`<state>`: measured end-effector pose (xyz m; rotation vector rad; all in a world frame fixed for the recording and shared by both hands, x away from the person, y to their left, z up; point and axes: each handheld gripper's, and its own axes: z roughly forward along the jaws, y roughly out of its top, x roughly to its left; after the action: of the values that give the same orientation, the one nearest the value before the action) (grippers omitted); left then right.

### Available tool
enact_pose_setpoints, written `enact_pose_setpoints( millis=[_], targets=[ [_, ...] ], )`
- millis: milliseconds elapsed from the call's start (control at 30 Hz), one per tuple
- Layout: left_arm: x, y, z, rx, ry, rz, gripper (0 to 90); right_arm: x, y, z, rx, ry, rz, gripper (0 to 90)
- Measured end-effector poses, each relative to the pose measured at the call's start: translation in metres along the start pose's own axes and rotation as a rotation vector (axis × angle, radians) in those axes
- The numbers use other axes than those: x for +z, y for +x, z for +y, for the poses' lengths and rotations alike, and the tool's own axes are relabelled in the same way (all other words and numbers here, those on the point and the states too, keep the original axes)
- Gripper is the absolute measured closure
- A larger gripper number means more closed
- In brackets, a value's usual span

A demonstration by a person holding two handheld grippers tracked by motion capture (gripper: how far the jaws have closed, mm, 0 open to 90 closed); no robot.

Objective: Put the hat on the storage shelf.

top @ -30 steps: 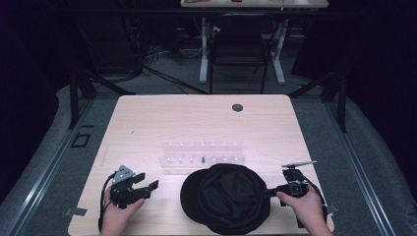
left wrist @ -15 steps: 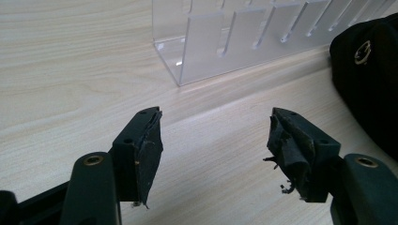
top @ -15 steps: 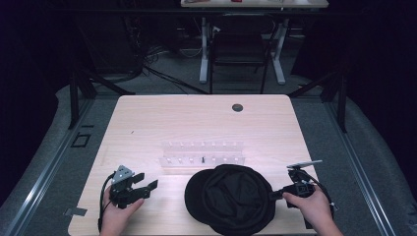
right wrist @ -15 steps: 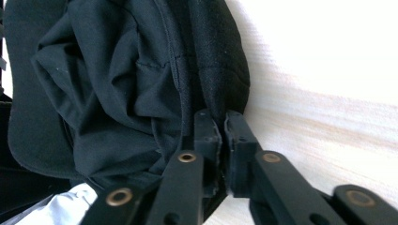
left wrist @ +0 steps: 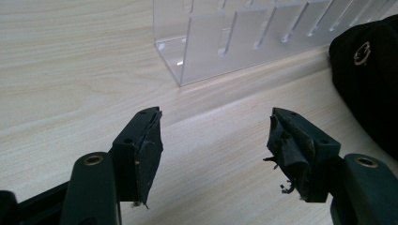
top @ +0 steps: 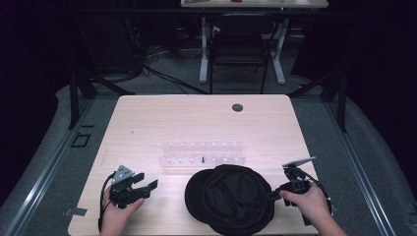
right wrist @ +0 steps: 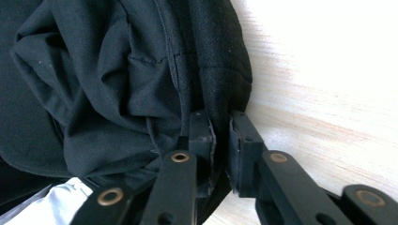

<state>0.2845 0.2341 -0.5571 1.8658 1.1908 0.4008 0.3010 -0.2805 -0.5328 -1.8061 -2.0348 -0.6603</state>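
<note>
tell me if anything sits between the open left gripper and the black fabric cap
Nothing visible does. The left gripper has bare wooden table between it and the black fabric cap; the clear acrylic slotted rack stands farther back, off that line.

No words, numbers or brand names can be read anywhere. The one sign of any kind is a small round pale emblem (left wrist: 362,52) stitched on the black cap (left wrist: 371,79), seen in the left gripper view near that view's upper right corner; its design is too small and blurred to make out as a letter or logo. The clear acrylic rack (left wrist: 244,37) on the table (left wrist: 70,70) bears no label.
</note>
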Motion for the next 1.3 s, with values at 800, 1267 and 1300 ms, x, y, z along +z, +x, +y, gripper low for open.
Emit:
enact_pose_setpoints(
  millis=[800, 1267, 1300],
  targets=[
    [-0.002, 0.001, -0.001, -0.005, -0.003, 0.006, 35.7, -0.028, 0.011, 0.005, 0.011, -0.03, 0.154, 88.1],
    [0.0, 0.001, 0.0, -0.003, 0.002, 0.0, 35.8, -0.043, 0.028, 0.007, 0.0, -0.068, 0.241, 88.2],
    [0.0, 0.001, 0.0, -0.003, 0.003, -0.001, 35.8, -0.046, 0.03, 0.007, -0.004, -0.078, 0.264, 88.3]
  ],
)
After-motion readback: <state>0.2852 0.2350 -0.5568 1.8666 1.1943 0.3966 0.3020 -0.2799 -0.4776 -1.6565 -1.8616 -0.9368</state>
